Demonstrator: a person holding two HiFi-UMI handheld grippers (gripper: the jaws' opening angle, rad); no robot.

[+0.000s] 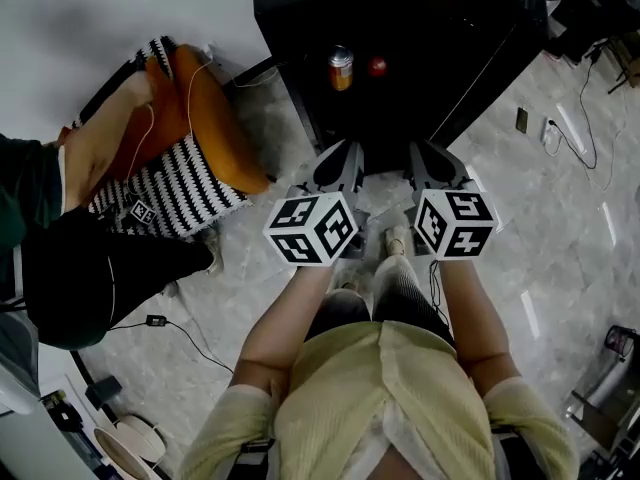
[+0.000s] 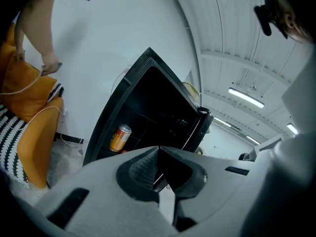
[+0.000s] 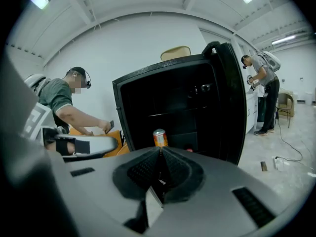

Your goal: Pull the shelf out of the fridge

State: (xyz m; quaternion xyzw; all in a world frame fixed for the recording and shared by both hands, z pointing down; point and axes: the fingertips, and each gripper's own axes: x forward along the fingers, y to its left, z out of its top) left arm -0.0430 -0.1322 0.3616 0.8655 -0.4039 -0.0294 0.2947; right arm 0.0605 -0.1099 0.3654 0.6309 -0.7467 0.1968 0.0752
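Note:
A black mini fridge (image 1: pixel 400 28) stands open on the floor ahead of me, its door (image 3: pixel 232 98) swung out to the right. Inside, a thin dark shelf (image 3: pixel 170 114) crosses the middle. Below it stand an orange drink can (image 3: pixel 159 137) and a small red thing (image 3: pixel 187 149). My left gripper (image 1: pixel 345 153) and right gripper (image 1: pixel 425 156) are held side by side, short of the fridge's front, both shut and empty. In the left gripper view the can (image 2: pixel 120 137) shows just past the closed jaws. Neither gripper touches the fridge.
A person sits at the left by an orange cushion (image 1: pixel 205 118) and striped black-and-white fabric (image 1: pixel 175 183). A phone (image 1: pixel 521 120) and cables lie on the floor to the right. Another person (image 3: pixel 264 83) stands far back right. A yellowish object (image 3: pixel 175 52) tops the fridge.

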